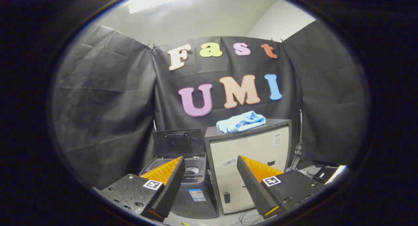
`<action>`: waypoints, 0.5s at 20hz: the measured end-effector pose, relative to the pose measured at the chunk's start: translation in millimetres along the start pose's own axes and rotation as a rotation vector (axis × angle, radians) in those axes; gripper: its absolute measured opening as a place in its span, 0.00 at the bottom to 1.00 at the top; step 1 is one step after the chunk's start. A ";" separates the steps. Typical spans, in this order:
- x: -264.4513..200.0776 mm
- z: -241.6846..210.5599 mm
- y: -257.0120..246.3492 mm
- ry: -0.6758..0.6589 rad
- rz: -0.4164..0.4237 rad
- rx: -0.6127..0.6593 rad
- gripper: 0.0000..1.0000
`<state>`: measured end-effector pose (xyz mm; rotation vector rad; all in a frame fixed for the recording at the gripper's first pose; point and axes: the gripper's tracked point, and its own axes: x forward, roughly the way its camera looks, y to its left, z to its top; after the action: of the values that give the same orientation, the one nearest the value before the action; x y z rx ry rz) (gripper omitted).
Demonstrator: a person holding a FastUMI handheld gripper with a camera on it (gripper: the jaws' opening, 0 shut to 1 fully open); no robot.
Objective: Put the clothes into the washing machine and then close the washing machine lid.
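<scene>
Blue clothes point(241, 121) lie bunched on the cabinet point(248, 154) top's left edge, so the empty, wide-apart gripper point(210, 173) should straddle the heap before clamping.

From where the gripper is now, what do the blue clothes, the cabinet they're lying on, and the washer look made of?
The blue clothes: soft fabric, matte, crumpled in folds. The cabinet: smooth cream front under a dark top, likely painted metal or laminate. The washing machine: dark grey, probably moulded plastic, lid up. The gripper is open, holding nothing.
</scene>
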<state>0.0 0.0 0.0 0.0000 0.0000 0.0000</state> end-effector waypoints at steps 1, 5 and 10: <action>-0.1 -2.9 -3.7 0.006 -0.007 -0.004 0.95; 0.7 -3.8 -9.3 0.009 -0.012 -0.028 0.96; 9.1 -4.8 -11.1 0.013 -0.017 -0.029 0.96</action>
<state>9.1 -11.1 -4.8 -0.0287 0.0133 -0.0172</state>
